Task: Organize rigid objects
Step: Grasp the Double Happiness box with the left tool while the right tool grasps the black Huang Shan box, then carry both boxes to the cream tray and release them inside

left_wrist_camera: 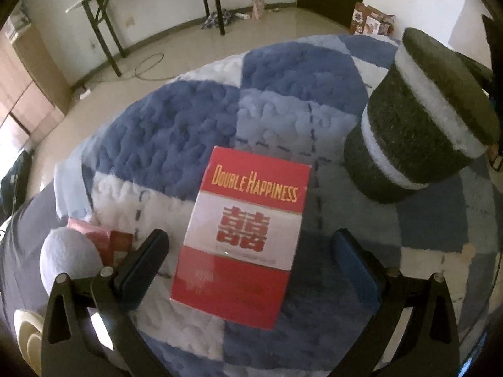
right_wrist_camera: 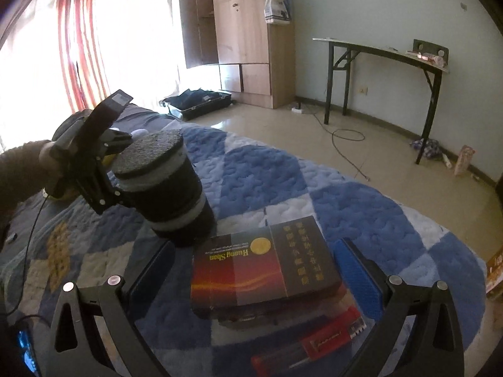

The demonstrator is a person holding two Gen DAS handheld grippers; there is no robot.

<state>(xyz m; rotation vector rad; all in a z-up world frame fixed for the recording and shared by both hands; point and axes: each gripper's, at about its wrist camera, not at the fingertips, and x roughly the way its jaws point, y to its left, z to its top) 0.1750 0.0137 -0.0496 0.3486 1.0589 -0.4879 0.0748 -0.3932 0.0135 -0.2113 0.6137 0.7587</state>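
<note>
**Inspector:** Red and white carton first. Where did it lie?

**Operator:** The Double Happiness carton (left_wrist_camera: 240,238) lay flat on the blue-and-white quilt (left_wrist_camera: 176,132) of the bed, face up, between my left fingers (left_wrist_camera: 141,260). The left gripper (left_wrist_camera: 248,264) stood wide, one finger on each side of the carton, neither touching it.

**Inspector:** Anything beside it?

**Operator:** A second red box (left_wrist_camera: 107,242) sat near the left finger, partly hidden behind a pale rounded plush shape (left_wrist_camera: 69,257). A dark cylinder with pale bands (left_wrist_camera: 418,125) stood tilted on the quilt, well apart toward the right.

**Inspector:** And your right side?

**Operator:** The right gripper (right_wrist_camera: 254,270) was also spread wide and held nothing. Between its fingers (right_wrist_camera: 355,273) a dark Huang Shan box (right_wrist_camera: 264,267) rested on top of other flat boxes; a red one (right_wrist_camera: 317,342) showed underneath, nearer the camera. I could not tell how many were in the stack.

**Inspector:** Was the cylinder seen from there?

**Operator:** Yes, the same dark cylinder (right_wrist_camera: 166,185) leaned just beyond the Huang Shan box. My left hand (right_wrist_camera: 47,154) and its gripper frame showed behind it. A folding table (right_wrist_camera: 380,53) and a wooden wardrobe (right_wrist_camera: 242,31) stood against the walls.
</note>
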